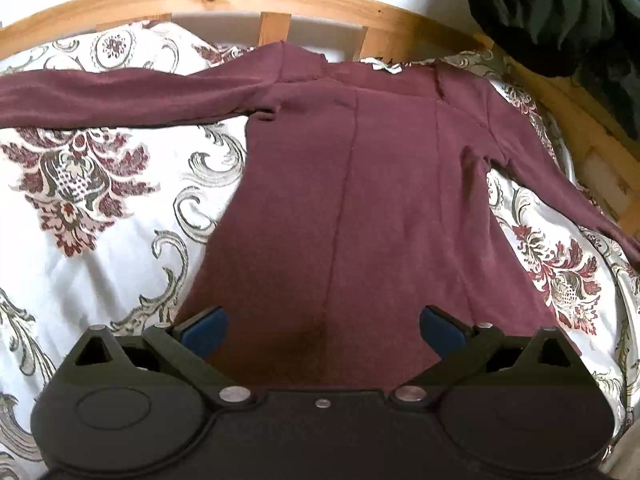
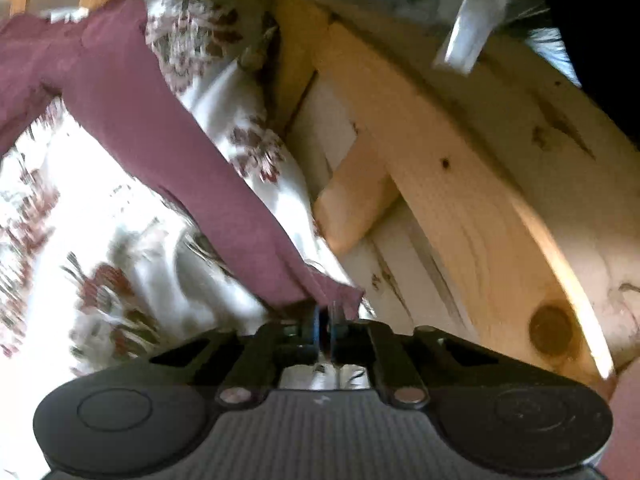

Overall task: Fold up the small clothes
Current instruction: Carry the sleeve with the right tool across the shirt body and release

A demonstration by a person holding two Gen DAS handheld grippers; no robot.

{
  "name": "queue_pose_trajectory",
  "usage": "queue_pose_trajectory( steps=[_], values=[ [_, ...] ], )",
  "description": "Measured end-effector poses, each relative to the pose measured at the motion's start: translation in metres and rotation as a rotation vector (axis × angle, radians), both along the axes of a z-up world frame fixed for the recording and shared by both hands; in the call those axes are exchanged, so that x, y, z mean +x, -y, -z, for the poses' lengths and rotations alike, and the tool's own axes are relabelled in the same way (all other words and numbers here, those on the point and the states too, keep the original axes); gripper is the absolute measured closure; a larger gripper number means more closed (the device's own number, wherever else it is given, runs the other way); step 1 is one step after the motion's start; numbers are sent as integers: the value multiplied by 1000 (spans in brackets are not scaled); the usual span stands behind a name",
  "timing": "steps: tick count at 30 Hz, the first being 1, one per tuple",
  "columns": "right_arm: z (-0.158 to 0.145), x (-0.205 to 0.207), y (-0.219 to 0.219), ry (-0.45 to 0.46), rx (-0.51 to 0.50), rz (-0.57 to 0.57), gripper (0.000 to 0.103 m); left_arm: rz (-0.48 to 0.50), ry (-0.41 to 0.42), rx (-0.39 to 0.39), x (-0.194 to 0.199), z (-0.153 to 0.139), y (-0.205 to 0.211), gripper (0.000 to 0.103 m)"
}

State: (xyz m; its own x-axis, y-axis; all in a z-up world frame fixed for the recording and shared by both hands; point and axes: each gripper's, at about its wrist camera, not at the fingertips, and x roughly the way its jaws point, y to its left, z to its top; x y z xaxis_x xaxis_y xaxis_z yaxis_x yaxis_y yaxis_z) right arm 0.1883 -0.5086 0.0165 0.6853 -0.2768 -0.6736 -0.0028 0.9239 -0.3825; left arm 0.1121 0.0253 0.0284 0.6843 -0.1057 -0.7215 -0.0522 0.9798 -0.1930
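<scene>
A maroon long-sleeved top (image 1: 360, 184) lies spread flat on a floral bedspread (image 1: 100, 208), both sleeves stretched out sideways. My left gripper (image 1: 324, 330) is open above the hem, its blue pads (image 1: 206, 330) apart with cloth under the gap. In the right wrist view one sleeve (image 2: 176, 152) runs down to my right gripper (image 2: 325, 326), which is shut on the cuff (image 2: 338, 294). That view is tilted and blurred.
A pine bed frame with slats (image 1: 276, 26) curves behind the top. Its side rail (image 2: 472, 184) runs close beside the right gripper. Dark clothing (image 1: 560, 12) is piled at the far right corner.
</scene>
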Motion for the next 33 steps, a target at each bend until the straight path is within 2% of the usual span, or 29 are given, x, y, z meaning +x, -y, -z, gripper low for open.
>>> queue_pose_trajectory(
  steps=[3, 8, 10, 13, 16, 19, 24, 30, 32, 33],
  values=[
    [-35, -14, -19, 56, 147, -27, 99, -1, 18, 1, 0, -5, -3, 1],
    [-106, -39, -81, 126, 370, -232, 99, -9, 39, -16, 0, -12, -11, 1],
    [-125, -42, -105, 147, 436, -315, 99, -16, 48, -27, -1, -16, -16, 1],
    [-139, -38, -144, 165, 501, -434, 99, -28, 57, -29, -3, -19, -23, 1],
    [-132, -26, -189, 149, 565, -546, 99, -45, 60, -33, -8, -19, -31, 1],
    [-110, -9, -235, 123, 593, -624, 99, -64, 50, -30, -12, -17, -39, 1],
    [-62, -1, -317, 112, 538, -725, 99, -89, 34, -22, -20, -13, -52, 1],
    [-15, -28, -379, 108, 456, -848, 97, -122, -7, -14, -24, -2, -64, 1],
    [-6, -35, -383, 93, 462, -885, 88, -128, -20, -11, -23, 1, -65, 1],
    [-3, -38, -380, 79, 472, -899, 75, -130, -25, -11, -22, 3, -65, 1]
  ],
)
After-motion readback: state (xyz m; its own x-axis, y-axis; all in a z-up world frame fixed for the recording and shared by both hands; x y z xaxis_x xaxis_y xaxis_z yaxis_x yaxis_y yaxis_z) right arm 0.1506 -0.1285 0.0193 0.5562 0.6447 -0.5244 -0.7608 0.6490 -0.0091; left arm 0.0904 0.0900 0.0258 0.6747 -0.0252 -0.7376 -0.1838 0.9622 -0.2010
